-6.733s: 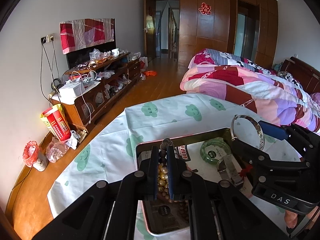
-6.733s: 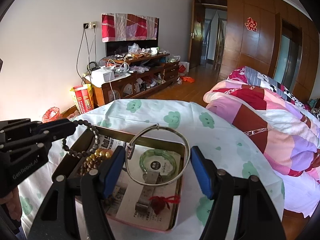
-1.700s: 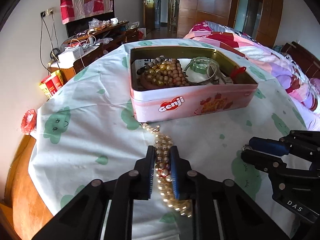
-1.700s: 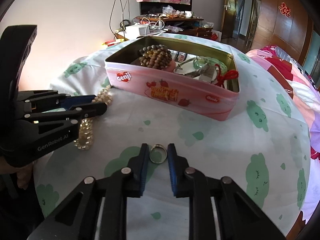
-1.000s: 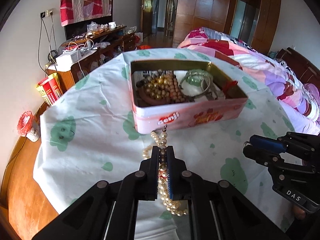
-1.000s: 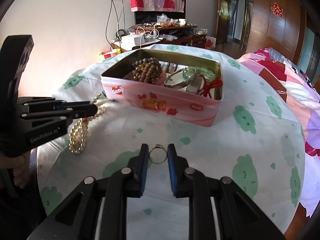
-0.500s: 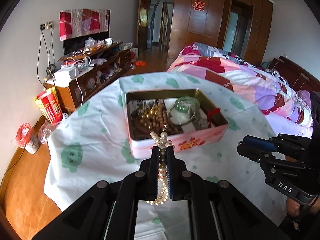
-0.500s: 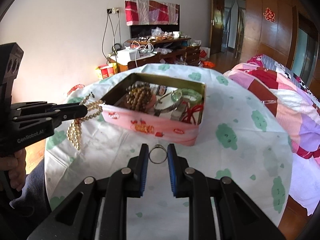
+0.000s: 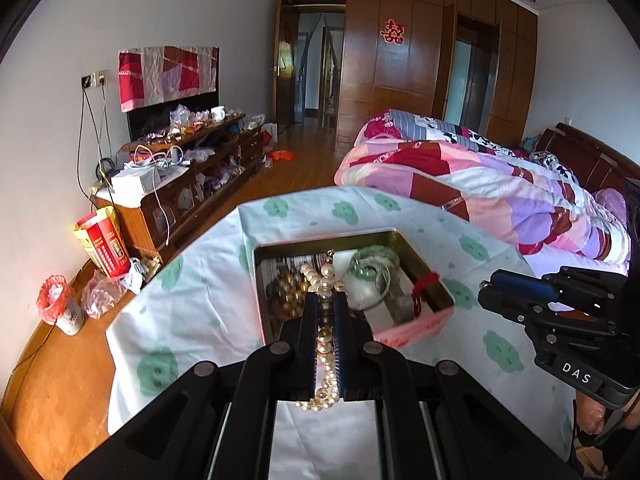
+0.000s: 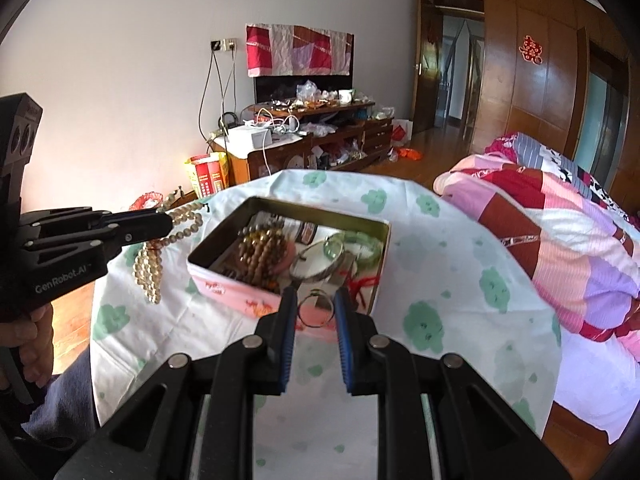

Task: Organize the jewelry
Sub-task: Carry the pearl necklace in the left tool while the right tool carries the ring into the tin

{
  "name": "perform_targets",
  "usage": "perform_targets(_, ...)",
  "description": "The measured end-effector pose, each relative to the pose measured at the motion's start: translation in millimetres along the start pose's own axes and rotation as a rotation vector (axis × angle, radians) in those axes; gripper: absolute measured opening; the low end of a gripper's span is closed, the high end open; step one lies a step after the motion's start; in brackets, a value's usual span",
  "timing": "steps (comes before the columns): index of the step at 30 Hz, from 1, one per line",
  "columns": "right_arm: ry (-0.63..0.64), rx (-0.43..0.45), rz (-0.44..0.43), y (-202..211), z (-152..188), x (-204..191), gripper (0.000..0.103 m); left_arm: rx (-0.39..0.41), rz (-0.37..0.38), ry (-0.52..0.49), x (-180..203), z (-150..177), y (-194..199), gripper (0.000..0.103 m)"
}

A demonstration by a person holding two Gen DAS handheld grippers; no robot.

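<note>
I've got my left gripper (image 9: 325, 303) clamped on the pearl necklace (image 9: 323, 334) and my right gripper (image 10: 316, 307) pinching the ring (image 10: 315, 311), both in the air over the tin's (image 10: 236, 286) near edge.

Two grippers are seen, the left gripper (image 9: 325, 304) and the right gripper (image 10: 316, 304). One pearl necklace (image 9: 323, 280) and one small ring (image 10: 316, 311) are counted. One pink tin (image 10: 256, 298) is seen at 12 o'clock, in which one green bangle (image 9: 374, 260), one silver bangle (image 10: 316, 266) and one heap of brown beads (image 10: 262, 256) are counted.
</note>
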State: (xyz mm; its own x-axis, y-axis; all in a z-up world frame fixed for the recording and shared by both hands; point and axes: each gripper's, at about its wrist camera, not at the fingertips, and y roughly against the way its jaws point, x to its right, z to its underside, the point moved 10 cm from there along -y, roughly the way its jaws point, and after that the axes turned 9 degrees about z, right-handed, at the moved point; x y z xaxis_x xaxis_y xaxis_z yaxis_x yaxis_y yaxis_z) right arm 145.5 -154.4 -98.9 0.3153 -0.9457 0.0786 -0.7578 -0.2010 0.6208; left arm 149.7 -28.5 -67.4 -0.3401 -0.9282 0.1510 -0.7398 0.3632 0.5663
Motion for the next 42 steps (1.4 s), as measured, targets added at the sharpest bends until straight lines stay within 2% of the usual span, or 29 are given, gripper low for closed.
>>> perform_targets(7,-0.002,0.011,0.001,-8,-20,7,0.022,0.018,-0.009,-0.019,-4,-21,-9,0.006)
perform_targets(21,0.0,0.027,0.006,-27,-43,11,0.022,-0.001,-0.035,-0.021,-16,-32,-37,0.006)
perform_targets(42,-0.017,-0.006,0.019,-70,-55,9,0.022,-0.081,-0.051,0.006,-33,-19,-80,0.006)
